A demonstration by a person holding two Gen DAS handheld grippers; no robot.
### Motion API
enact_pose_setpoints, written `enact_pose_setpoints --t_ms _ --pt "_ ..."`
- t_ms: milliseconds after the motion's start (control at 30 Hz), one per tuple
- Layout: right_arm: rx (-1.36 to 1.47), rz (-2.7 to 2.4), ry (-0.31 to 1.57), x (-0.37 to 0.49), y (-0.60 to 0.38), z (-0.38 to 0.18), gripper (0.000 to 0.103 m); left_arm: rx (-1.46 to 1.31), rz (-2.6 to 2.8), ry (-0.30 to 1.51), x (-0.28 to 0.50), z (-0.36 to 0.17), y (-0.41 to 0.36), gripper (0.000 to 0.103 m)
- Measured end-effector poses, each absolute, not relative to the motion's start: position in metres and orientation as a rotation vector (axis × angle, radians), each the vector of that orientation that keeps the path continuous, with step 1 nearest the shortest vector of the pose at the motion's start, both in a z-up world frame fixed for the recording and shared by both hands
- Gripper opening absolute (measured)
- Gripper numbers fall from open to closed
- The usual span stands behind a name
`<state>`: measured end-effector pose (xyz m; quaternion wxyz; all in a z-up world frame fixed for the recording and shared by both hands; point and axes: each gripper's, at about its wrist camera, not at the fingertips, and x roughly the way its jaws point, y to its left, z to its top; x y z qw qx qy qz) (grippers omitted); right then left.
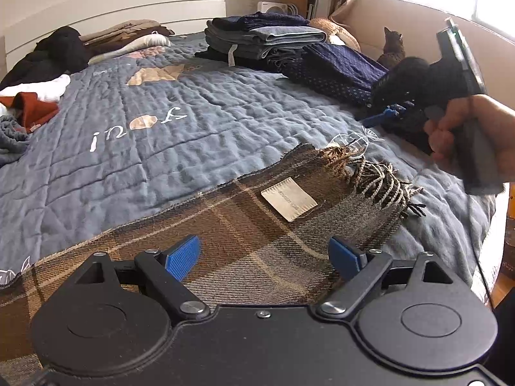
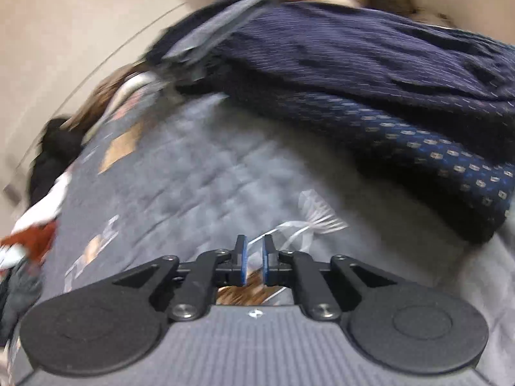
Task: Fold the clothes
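Observation:
A brown plaid scarf point(image 1: 257, 231) with a cream label point(image 1: 289, 198) and a fringed end point(image 1: 379, 177) lies flat on the blue-grey quilt point(image 1: 161, 160). My left gripper point(image 1: 264, 257) hovers over the scarf's middle, open wide with nothing between its blue pads. A hand point(image 1: 450, 135) holds my right gripper point(image 1: 386, 115) above the quilt, beyond the fringe. In the blurred right wrist view the right gripper point(image 2: 254, 259) shows a narrow gap between its pads with nothing in it. A strip of brown scarf point(image 2: 248, 292) shows just beneath it.
A stack of folded clothes point(image 1: 264, 38) sits at the far side, with folded navy patterned garments point(image 1: 338, 70) point(image 2: 386, 96) beside it. Unfolded clothes point(image 1: 32, 103) are heaped at the left. A cat point(image 1: 392, 48) sits by the wall. The bed's edge runs along the right.

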<state>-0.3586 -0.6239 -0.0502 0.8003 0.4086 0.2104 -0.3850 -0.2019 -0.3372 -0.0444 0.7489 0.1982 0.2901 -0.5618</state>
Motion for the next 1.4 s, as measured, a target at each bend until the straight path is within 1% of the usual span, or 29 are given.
enact_pose_setpoints --t_ms 133,233,333,500,567,600,633,800,967,1033,1167,1300,1400 --pt "0.911 -0.610 0.538 -0.343 -0.601 -0.061 0.024 0.437 -1.234 0.630 -0.204 -0.044 -0.336 0.086" --pt "0.903 -0.593 0.615 -0.330 -0.594 -0.079 0.025 0.436 -1.240 0.620 -0.207 -0.042 -0.334 0.086" --pt "0.859 -0.685 0.646 -0.331 -0.598 -0.092 0.024 0.441 -1.240 0.614 -0.206 -0.040 -0.331 0.087" --pt "0.796 -0.750 0.640 -0.353 -0.607 -0.072 0.025 0.421 -1.211 0.612 -0.195 -0.038 -0.321 0.087" --pt "0.697 -0.748 0.640 -0.357 -0.590 -0.057 0.030 0.425 -1.204 0.609 -0.193 -0.038 -0.317 0.087" --pt "0.642 -0.745 0.640 -0.359 -0.580 -0.050 0.036 0.431 -1.200 0.608 -0.192 -0.039 -0.316 0.087" --pt "0.611 -0.730 0.648 -0.359 -0.570 -0.046 0.039 0.439 -1.198 0.606 -0.193 -0.039 -0.315 0.087" --pt "0.503 -0.600 0.701 -0.355 -0.509 -0.045 0.042 0.513 -1.230 0.554 -0.205 -0.043 -0.312 0.087" --pt "0.505 -0.556 0.721 -0.349 -0.487 -0.063 0.043 0.662 -1.227 0.457 -0.222 -0.057 -0.314 0.087" --pt "0.503 -0.566 0.747 -0.347 -0.486 -0.072 0.043 0.688 -1.220 0.464 -0.221 -0.066 -0.313 0.087" --pt "0.536 -0.592 0.757 -0.350 -0.495 -0.074 0.043 0.689 -1.205 0.505 -0.210 -0.076 -0.304 0.087" --pt "0.525 -0.614 0.708 -0.352 -0.494 -0.056 0.044 0.627 -1.174 0.511 -0.192 -0.058 -0.287 0.087" --pt "0.481 -0.599 0.644 -0.347 -0.482 -0.038 0.049 0.563 -1.131 0.542 -0.169 -0.035 -0.270 0.087"
